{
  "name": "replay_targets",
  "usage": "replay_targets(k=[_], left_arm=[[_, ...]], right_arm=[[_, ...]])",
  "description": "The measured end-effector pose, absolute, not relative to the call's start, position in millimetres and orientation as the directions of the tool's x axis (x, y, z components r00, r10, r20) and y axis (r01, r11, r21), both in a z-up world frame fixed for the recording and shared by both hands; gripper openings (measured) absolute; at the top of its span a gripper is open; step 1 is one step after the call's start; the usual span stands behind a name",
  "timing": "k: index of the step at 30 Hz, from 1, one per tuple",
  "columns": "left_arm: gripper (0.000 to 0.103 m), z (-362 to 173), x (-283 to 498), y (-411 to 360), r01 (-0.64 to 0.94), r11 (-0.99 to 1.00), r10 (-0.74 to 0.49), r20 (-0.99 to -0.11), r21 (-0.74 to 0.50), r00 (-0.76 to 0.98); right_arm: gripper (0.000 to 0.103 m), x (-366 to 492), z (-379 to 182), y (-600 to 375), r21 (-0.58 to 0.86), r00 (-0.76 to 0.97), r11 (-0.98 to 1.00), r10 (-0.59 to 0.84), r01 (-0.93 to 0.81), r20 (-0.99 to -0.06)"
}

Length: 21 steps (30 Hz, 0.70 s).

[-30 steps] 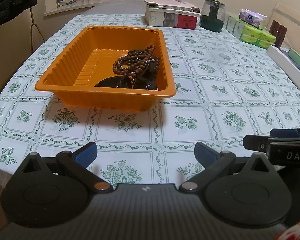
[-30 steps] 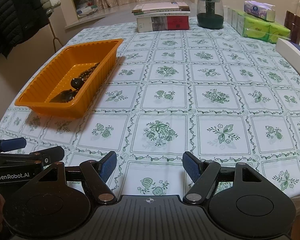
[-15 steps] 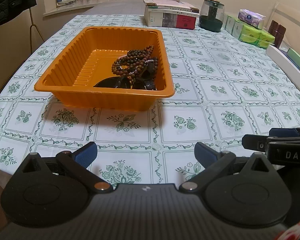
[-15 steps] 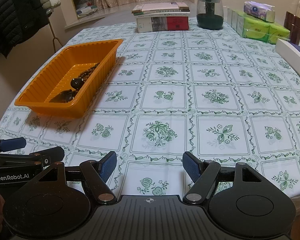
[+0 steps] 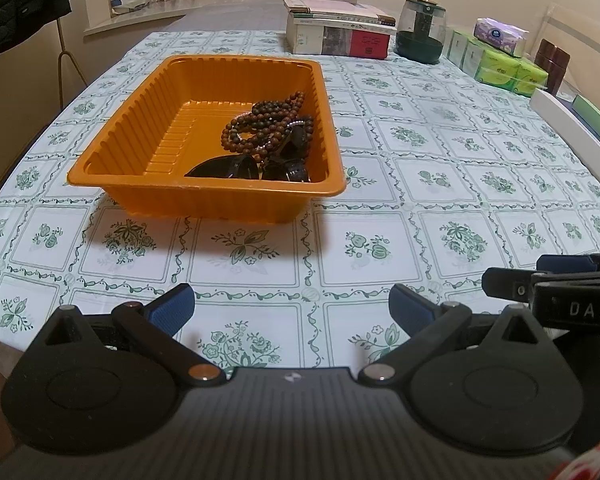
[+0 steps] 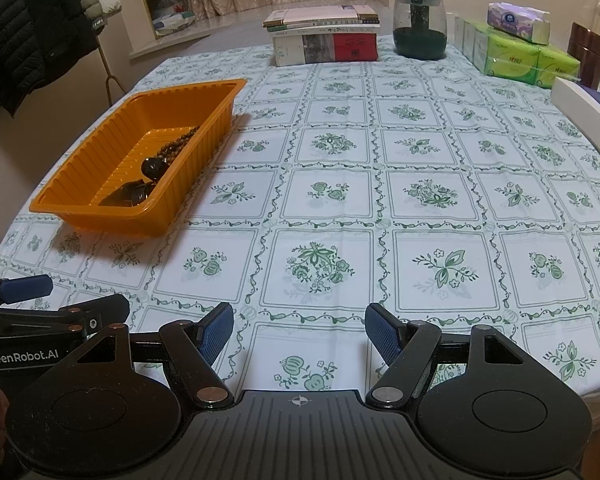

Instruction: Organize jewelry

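Two grippers: both of yours hover low over the near edge of the table (image 6: 420, 152), side by side.
Left gripper (image 5: 292, 312): fingers spread wide, nothing between the blue pads (image 5: 170, 308), touching nothing.
Right gripper (image 6: 300, 336): jaws wide apart too, empty, pads clear of the cloth.
Orange tray (image 5: 100, 168): sits ahead of your left gripper, well apart from both.
Bead strings (image 5: 268, 128): brown beads piled in the tray's right side, lying over dark sunglasses (image 5: 244, 168).
Change: nothing shifts from a second ago; you keep both grippers in place, the tray and beads lie as before.
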<state>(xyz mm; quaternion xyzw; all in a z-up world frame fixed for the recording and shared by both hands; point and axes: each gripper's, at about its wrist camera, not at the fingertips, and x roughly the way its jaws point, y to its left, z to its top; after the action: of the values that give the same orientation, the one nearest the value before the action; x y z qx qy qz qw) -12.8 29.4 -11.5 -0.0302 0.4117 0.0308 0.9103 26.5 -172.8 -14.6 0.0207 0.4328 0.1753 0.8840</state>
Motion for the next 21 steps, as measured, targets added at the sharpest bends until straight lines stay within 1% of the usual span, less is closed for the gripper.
replay_targets(k=[21], left_arm=[[0.103,-8.9,-12.3,27.0,-0.066,0.998,0.026,-0.744,-0.024,0.668]], right_arm=[[0.072,27.0,-12.6,-172.5,0.189,0.564,0.937,0.33,-0.295,-0.756]])
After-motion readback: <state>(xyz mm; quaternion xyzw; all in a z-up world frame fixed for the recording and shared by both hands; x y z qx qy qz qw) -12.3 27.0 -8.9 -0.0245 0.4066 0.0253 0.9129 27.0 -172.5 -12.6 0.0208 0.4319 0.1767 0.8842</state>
